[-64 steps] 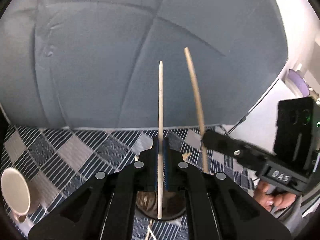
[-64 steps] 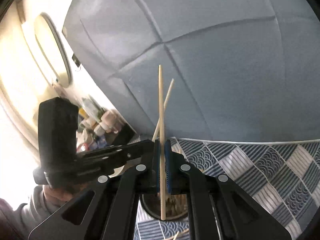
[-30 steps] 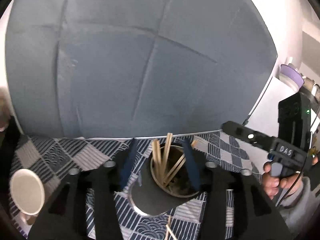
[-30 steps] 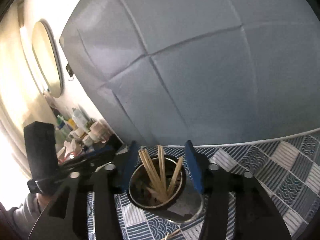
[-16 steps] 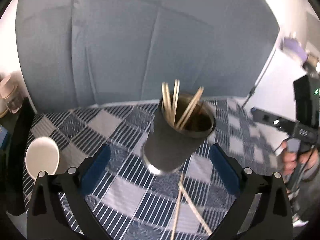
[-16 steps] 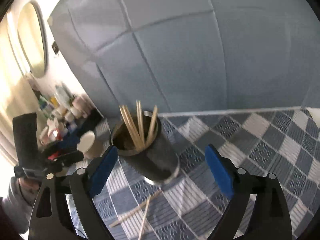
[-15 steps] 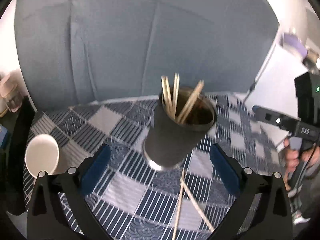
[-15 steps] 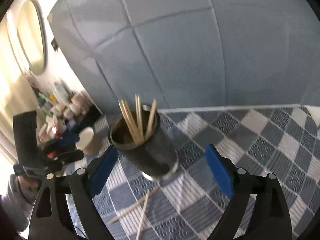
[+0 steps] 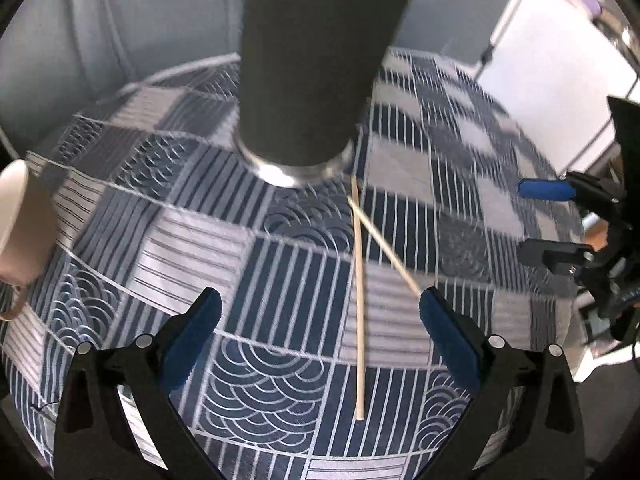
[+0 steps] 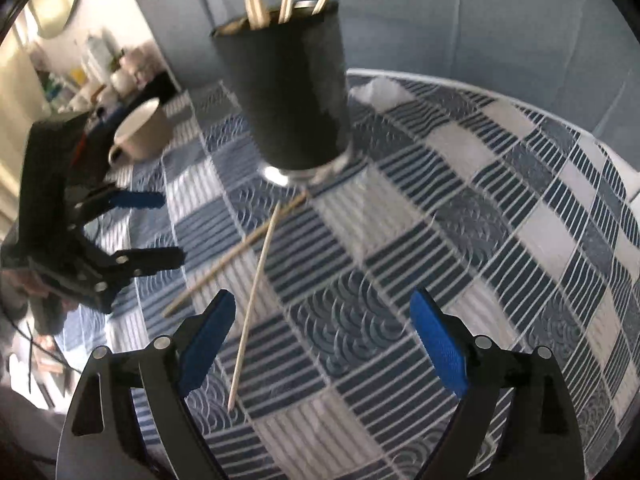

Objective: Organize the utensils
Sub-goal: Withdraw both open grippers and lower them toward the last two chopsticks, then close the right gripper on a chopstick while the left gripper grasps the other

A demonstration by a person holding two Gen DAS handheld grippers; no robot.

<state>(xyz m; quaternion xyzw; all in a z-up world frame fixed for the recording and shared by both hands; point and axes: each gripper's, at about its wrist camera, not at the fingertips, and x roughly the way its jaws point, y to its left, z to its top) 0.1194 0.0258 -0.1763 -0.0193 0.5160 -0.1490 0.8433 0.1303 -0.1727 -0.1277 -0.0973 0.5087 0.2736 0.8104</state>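
Observation:
A dark metal cup [image 9: 312, 68] stands upright on the blue patterned tablecloth [image 9: 280, 280] and holds several wooden chopsticks [image 10: 286, 2]; it also shows in the right wrist view [image 10: 294, 92]. Two loose chopsticks lie crossed on the cloth in front of it, one long [image 9: 359, 308] and one slanted [image 9: 390, 258]; the right wrist view shows them too, one long [image 10: 254, 296] and one slanted [image 10: 232, 256]. My left gripper [image 9: 320, 340] is open and empty, low over the cloth around the long chopstick. My right gripper [image 10: 320, 340] is open and empty. Each gripper appears in the other's view, the right one [image 9: 556, 220] and the left one [image 10: 160, 228].
A white mug [image 10: 140, 132] stands left of the cup and shows at the left edge in the left wrist view [image 9: 20, 220]. A grey-blue cushioned back [image 10: 460, 20] rises behind the table. Bottles and jars [image 10: 100, 72] crowd a shelf at far left. A white crumpled item [image 10: 380, 90] lies behind the cup.
Both grippers dropped chopsticks into the cup, opened, then drew back and down toward the cloth. The two loose chopsticks now lie between the open jaws.

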